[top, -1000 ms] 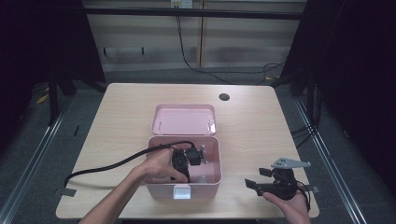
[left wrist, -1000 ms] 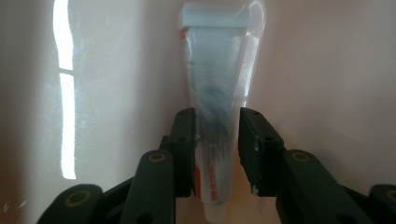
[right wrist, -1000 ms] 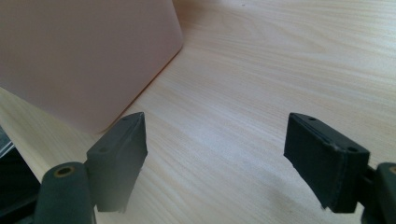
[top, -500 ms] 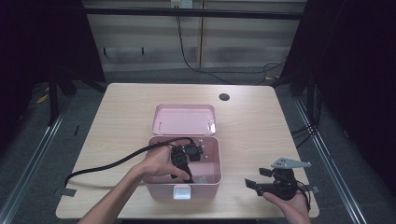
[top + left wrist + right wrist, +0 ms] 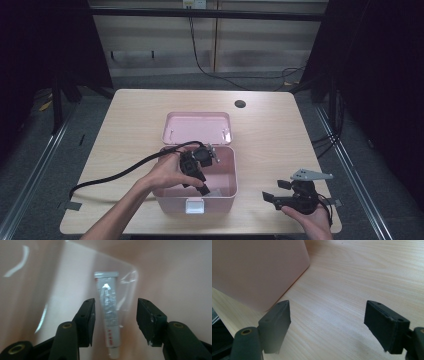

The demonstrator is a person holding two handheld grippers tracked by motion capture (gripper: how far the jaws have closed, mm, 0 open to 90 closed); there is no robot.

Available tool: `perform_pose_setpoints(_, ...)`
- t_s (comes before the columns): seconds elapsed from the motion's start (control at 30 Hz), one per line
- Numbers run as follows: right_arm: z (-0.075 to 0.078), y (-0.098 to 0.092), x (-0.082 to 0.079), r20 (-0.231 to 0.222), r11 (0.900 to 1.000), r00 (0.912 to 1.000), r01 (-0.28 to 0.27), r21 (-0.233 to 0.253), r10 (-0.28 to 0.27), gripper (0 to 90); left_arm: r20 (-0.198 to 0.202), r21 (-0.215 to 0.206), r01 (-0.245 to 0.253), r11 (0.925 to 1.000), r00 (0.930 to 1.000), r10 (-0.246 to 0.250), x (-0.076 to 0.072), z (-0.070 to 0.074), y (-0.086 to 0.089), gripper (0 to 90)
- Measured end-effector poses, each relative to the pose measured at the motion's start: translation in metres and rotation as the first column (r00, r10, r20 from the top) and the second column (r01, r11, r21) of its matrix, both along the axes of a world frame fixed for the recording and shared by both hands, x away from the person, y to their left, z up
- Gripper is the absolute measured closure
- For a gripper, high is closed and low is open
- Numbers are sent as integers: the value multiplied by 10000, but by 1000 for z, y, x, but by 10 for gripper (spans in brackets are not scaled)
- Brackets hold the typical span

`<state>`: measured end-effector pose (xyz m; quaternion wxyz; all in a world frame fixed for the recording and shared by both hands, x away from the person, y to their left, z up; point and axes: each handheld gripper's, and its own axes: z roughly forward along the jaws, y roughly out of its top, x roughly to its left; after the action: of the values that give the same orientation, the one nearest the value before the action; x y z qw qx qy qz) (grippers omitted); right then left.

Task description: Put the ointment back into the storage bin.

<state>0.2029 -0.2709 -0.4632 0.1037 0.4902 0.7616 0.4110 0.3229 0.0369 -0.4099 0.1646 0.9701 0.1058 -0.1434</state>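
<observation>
left gripper (image 5: pixel 202 172) is down inside the open pink box (image 5: pixel 227 192), held by the left hand (image 5: pixel 167 172), its cable (image 5: pixel 115 172) trailing off to the left across the table (image 5: pixel 125 125). In the left gripper view the jaws stand apart, nothing between them touching either pad. A small silver tube (image 5: pixel 108 312) lies flat on the box floor, directly ahead of and below the left gripper (image 5: pixel 115 322), running lengthwise between the two jaws, crimped end far, cap end near. Tube sits closer to the jaw on the left of that view than to the other; can't tell if the jaws are at tube height or above it. Clear wrapper or film (image 5: pixel 127 282) just beyond and beside the tube's far end. Box lid (image 5: pixel 196 127) is hinged back, flat on the table beyond the gripper.

right gripper (image 5: pixel 280 197) sits well apart from the box, near the table's front edge, in the right hand (image 5: pixel 307 215). Jaws wide apart, holding nothing, low over bare wood. In the right gripper view, the pink box's outer corner (image 5: pixel 259 272) is ahead of the right gripper (image 5: pixel 327 322), off past the jaw on the left of that view
</observation>
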Motion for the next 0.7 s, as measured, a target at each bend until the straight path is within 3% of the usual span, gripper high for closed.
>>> perform_pose_setpoints(0.17,0,0,0,26,10000,10000,-14,12,14,210,87,-380,-381,9985,9992,385,-1,10,4,462)
perform_pose_setpoints(0.57,0,0,0,36,10000,10000,-8,19,8,210,699,-827,-632,9946,9952,691,-5,33,20,393)
perform_pose_setpoints(0.7,0,-1,1,15,10000,10000,7,24,-7,210,686,-892,-617,9941,9953,680,-7,37,23,387)
